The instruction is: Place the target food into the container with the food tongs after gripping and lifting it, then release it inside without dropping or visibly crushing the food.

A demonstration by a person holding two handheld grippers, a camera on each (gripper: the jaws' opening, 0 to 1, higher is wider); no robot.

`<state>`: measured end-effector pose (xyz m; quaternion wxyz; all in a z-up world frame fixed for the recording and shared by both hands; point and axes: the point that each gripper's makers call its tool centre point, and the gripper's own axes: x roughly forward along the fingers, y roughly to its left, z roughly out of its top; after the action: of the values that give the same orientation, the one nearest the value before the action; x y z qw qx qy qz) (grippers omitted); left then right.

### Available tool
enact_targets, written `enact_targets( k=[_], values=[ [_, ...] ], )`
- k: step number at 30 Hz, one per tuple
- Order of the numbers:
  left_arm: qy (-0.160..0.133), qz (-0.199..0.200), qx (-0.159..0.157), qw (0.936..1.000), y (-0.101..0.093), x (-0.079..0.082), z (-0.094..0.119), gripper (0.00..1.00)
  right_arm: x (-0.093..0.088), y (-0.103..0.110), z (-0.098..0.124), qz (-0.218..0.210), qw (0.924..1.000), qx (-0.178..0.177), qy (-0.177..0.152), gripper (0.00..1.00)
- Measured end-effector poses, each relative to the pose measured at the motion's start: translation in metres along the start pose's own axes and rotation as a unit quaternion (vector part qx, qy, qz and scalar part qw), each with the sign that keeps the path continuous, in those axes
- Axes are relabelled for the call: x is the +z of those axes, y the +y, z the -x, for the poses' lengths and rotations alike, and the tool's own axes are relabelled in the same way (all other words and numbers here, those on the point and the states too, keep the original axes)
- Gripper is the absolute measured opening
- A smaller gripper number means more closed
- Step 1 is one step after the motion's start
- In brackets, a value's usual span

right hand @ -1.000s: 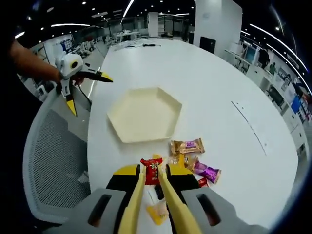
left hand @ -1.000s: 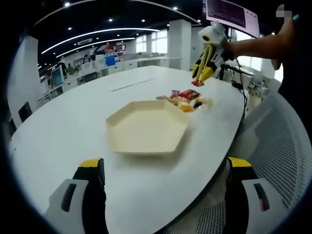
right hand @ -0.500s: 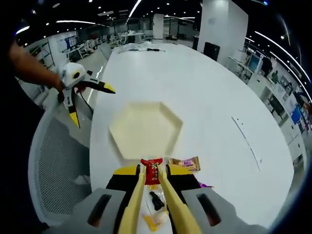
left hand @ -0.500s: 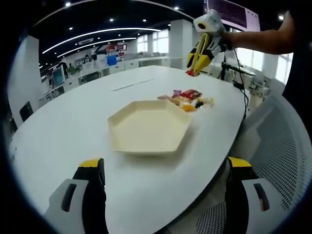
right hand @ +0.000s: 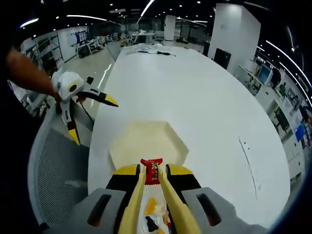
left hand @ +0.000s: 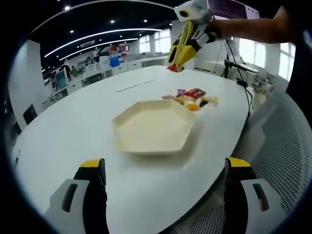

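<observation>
A cream hexagonal tray (left hand: 152, 127) lies on the white table (left hand: 73, 126); the right gripper view shows the tray (right hand: 141, 144) just beyond the jaws. My right gripper (right hand: 151, 171) carries yellow tongs shut on a red wrapped candy (right hand: 151, 170), held in the air over the tray's near edge. In the left gripper view the right gripper (left hand: 176, 66) hangs high above the table with the red candy (left hand: 172, 68) at the tong tips. A small pile of wrapped snacks (left hand: 192, 99) lies beside the tray. My left gripper (left hand: 163, 170) stands open near the table edge, its jaws wide apart.
A grey mesh chair (right hand: 53, 175) stands by the table's edge, next to the left gripper (right hand: 73, 95). Loose snacks (right hand: 152, 214) lie below the tongs. The table's far side (right hand: 204, 97) is bare white surface. A person's arm (left hand: 243, 29) holds the right gripper.
My right gripper has risen and moved from above the snack pile toward the tray, keeping the red candy in the tongs. The left gripper has stayed open and nearly still.
</observation>
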<state>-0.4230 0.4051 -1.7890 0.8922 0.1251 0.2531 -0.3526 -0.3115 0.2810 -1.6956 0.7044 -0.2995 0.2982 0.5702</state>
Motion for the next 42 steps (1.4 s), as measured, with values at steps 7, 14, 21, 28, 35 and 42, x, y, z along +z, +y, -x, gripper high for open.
enact_targets(
  k=[7, 14, 21, 28, 35, 42],
  values=[
    [0.007, -0.004, -0.002, 1.0, 0.0, -0.002, -0.001, 0.97, 0.035, -0.011, -0.02, 0.01, 0.9999, 0.006, -0.006, 0.2],
    [0.011, -0.006, -0.006, 0.9999, -0.002, -0.004, -0.002, 0.96, 0.055, -0.016, -0.036, 0.018, 0.9997, 0.013, -0.008, 0.2],
    [0.015, -0.01, -0.007, 0.9998, -0.003, -0.006, -0.002, 0.95, 0.063, -0.015, -0.051, 0.02, 0.9996, 0.019, -0.007, 0.21],
    [0.008, -0.006, -0.011, 0.9999, -0.004, -0.003, -0.002, 0.95, 0.071, -0.011, -0.059, 0.025, 0.9995, 0.02, -0.009, 0.22],
    [-0.001, -0.005, -0.014, 0.9999, -0.006, 0.001, -0.002, 0.96, 0.072, -0.012, -0.056, 0.014, 0.9998, 0.014, -0.007, 0.22],
    [-0.008, -0.005, -0.037, 0.9993, -0.016, 0.004, -0.004, 0.99, 0.075, -0.006, -0.038, 0.025, 0.9996, 0.011, -0.008, 0.22]
  ],
)
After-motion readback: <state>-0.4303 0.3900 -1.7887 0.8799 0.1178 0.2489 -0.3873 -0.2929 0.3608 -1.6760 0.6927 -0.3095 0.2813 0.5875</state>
